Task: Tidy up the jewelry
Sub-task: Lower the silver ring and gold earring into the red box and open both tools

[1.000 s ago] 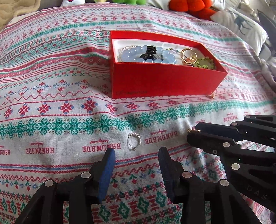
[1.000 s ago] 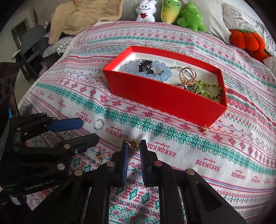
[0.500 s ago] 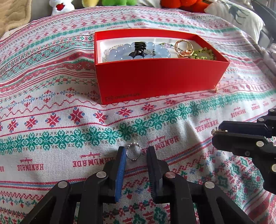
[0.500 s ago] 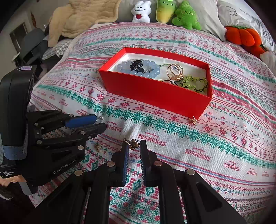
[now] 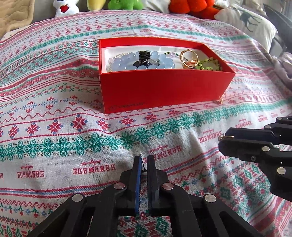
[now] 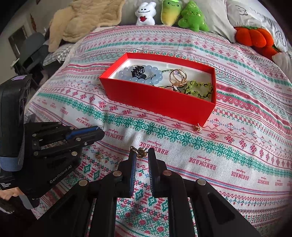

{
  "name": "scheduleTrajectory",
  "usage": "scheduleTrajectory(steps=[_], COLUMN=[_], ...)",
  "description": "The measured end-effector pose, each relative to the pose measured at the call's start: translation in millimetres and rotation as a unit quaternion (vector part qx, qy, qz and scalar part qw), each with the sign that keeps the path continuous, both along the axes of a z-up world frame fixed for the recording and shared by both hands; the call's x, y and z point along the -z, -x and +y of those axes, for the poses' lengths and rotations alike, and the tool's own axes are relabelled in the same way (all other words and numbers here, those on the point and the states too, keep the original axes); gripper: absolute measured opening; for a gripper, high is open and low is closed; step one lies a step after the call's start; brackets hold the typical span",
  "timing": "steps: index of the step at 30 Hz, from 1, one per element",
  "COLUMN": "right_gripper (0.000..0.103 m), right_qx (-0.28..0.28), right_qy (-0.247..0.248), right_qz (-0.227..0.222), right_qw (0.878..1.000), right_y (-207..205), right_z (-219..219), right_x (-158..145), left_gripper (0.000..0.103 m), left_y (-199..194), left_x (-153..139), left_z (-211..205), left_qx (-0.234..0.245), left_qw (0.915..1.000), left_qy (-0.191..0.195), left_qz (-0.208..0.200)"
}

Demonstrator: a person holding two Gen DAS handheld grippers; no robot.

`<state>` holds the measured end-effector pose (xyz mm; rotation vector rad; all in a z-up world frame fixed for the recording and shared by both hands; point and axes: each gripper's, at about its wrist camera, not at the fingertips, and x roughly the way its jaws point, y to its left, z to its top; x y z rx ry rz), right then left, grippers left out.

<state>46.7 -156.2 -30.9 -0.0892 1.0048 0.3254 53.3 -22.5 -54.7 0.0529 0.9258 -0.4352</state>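
Black left hand-held gripper (image 6: 99, 130) with silver screws, blue pads, white "GenRobot.AI" lettering.

A bed covered by a red, green and white patterned spread (image 6: 237, 127), with plush toys (image 6: 171, 12) and grey pillows (image 6: 219, 16) along its head, a beige blanket (image 6: 85, 20) and a dark chair (image 6: 31, 49) at left.

We see that the left gripper (image 5: 143, 160) has just been closing its jaws onto the small silver ring (image 5: 141, 155), which lay open on the blanket and now shows only edge-on between the pads.
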Motion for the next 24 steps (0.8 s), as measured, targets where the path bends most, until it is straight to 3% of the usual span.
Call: scheduleTrajectory(steps=[13, 24], right_gripper=[0.014, 0.014], right_qx=[0.006, 0.033], right_qy=[-0.004, -0.037], right_qz=[-0.005, -0.031], right_qw=[1.000, 0.998], right_y=[-1.3, -7.2], right_z=[-3.4, -22.3], right_x=[-5.2, -34.0], left_gripper=[0.000, 0.000], left_y=[7.5, 2.5], left_x=[-25.5, -55.9], left_z=[-2.8, -7.4], left_qx=[0.011, -0.002], left_qw=[0.9995, 0.9986], left_qy=[0.024, 0.039], left_qz=[-0.018, -0.036])
